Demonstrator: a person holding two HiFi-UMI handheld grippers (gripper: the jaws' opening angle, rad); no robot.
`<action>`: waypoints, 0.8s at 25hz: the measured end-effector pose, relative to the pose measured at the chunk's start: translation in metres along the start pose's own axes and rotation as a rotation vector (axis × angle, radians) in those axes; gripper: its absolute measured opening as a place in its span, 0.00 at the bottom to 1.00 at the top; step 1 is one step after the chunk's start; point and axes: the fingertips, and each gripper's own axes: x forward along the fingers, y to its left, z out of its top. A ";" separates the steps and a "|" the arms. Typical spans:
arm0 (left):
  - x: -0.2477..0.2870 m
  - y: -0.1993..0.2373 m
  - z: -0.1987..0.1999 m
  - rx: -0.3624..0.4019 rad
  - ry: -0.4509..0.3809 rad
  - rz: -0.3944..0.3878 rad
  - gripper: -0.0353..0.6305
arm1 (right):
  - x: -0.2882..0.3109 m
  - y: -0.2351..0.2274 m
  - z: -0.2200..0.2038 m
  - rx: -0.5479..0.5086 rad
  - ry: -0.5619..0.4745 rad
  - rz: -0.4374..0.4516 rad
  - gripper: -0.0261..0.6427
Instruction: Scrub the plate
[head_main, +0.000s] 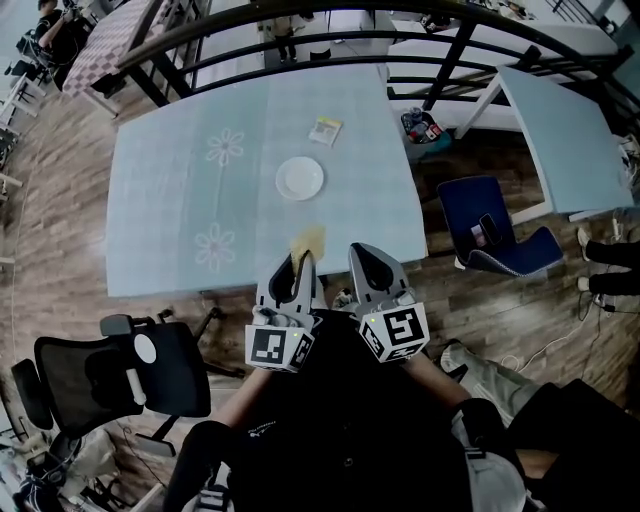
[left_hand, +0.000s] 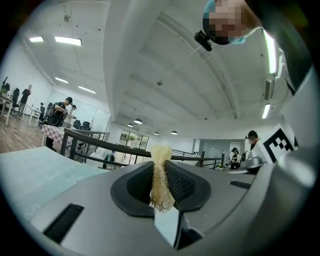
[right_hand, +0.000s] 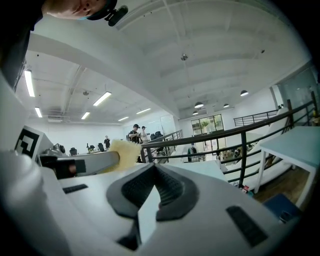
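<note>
A white plate lies alone near the middle of the pale blue table. Both grippers are held close to my body, short of the table's near edge and well away from the plate. My left gripper is shut on a yellow scrubbing pad. In the left gripper view the pad stands pinched between the dark pads of that gripper. My right gripper sits beside it, shut with nothing in it. From that gripper, the pad shows off to the left.
A small packet lies on the table beyond the plate. A black office chair stands at my left, a blue chair at the right, and a second table beyond it. A dark railing runs behind the table.
</note>
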 end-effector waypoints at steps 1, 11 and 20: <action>-0.001 -0.003 0.001 0.011 -0.006 -0.013 0.16 | -0.002 0.002 0.000 -0.002 -0.003 0.005 0.05; -0.002 -0.016 0.001 0.002 -0.021 -0.076 0.16 | -0.008 0.005 0.014 0.015 -0.091 0.065 0.05; -0.003 -0.028 -0.007 0.003 0.004 -0.118 0.16 | -0.016 -0.010 0.005 0.068 -0.089 0.029 0.05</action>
